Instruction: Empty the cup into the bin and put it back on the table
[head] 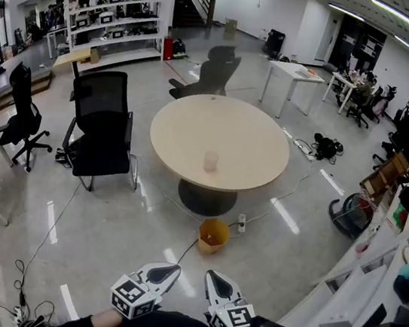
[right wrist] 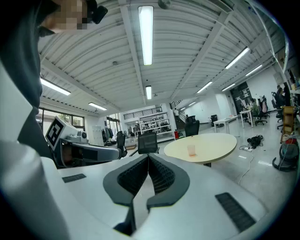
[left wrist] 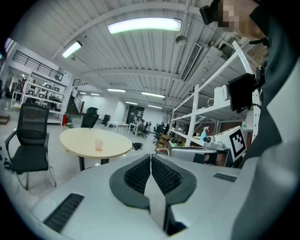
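A small clear cup (head: 211, 161) with something pinkish in it stands upright on the round beige table (head: 196, 119), near the table's front edge. The cup (left wrist: 98, 145) also shows far off in the left gripper view, and the cup (right wrist: 191, 150) in the right gripper view. An orange bin (head: 213, 236) sits on the floor just in front of the table's pedestal. My left gripper (head: 168, 271) and right gripper (head: 215, 279) are side by side close to my body, both shut and holding nothing, well short of the bin and table.
A black office chair (head: 101, 132) stands left of the table, another black chair (head: 19, 117) further left. Cables and a power strip (head: 241, 222) lie on the floor by the bin. White shelving (head: 367, 297) lines the right side. A second white table (head: 294, 75) stands behind.
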`<state>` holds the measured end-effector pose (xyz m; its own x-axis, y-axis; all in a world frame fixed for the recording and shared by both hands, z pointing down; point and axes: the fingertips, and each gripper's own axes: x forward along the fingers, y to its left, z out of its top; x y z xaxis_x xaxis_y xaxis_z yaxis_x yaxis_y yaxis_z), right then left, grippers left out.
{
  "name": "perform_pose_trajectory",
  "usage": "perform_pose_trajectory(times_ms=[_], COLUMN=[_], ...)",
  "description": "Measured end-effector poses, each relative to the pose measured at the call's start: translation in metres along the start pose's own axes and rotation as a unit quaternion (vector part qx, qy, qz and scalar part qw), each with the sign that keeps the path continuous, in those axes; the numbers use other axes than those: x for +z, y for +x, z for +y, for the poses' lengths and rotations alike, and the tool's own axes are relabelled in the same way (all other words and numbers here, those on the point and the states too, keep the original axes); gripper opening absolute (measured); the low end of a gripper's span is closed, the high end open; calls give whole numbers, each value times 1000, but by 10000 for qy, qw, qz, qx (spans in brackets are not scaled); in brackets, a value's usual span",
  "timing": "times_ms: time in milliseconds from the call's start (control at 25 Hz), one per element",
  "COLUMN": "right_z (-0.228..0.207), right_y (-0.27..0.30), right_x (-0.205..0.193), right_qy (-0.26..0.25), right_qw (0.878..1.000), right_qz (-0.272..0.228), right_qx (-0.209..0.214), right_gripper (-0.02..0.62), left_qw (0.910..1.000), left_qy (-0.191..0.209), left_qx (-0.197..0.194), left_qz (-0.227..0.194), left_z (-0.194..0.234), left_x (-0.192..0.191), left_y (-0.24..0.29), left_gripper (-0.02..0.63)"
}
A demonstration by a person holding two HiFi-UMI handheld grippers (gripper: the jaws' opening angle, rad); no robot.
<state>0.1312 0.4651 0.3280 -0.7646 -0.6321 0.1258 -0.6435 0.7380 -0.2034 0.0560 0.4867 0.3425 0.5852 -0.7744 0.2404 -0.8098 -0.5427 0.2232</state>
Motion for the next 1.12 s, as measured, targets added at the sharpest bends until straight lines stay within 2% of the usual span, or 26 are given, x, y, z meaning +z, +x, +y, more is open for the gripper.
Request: perform_pose_trajectory(times_ms=[160, 280, 360, 480, 560, 720, 880, 1000, 1120], right_z=[-1, -11, -23, -36, -44, -56, -43, -30, -20], right_y=[9, 21, 36, 60, 76, 96, 117, 135, 154], right_x=[3, 11, 15, 51, 67, 84, 83, 77, 60], right_qy=[-24, -253, -469, -659, -551, 31, 95, 118, 466], right_qw=[10000, 9997, 9987, 9971, 9972, 9964, 9969, 9975, 9972], right_qz=[-17, -34, -151, -379, -500, -719, -656, -549, -360], right_qx=[13, 54, 125, 22, -123, -453, -428, -437, -454], right_gripper=[16, 15, 16, 15, 15, 17, 17, 17, 17], left_qw=[10000, 9998, 9994, 9980, 9969, 9946, 9916, 9908, 9914], left_qy=[-36, 147, 357, 538, 559, 446, 502, 300, -25], left_qx=[-30, -80, 31, 237, 372, 585, 807, 884, 820], left_qz=[56, 70, -10, -243, -421, -729, -876, -982, -1023], left_z=[7, 15, 29, 55, 68, 85, 115, 143, 160], left_x=[3, 5, 19, 52, 74, 102, 120, 128, 122], left_y=[3, 13, 22, 31, 34, 32, 17, 3, -3], left_gripper=[23, 23, 23, 23, 23, 23, 23, 23, 23])
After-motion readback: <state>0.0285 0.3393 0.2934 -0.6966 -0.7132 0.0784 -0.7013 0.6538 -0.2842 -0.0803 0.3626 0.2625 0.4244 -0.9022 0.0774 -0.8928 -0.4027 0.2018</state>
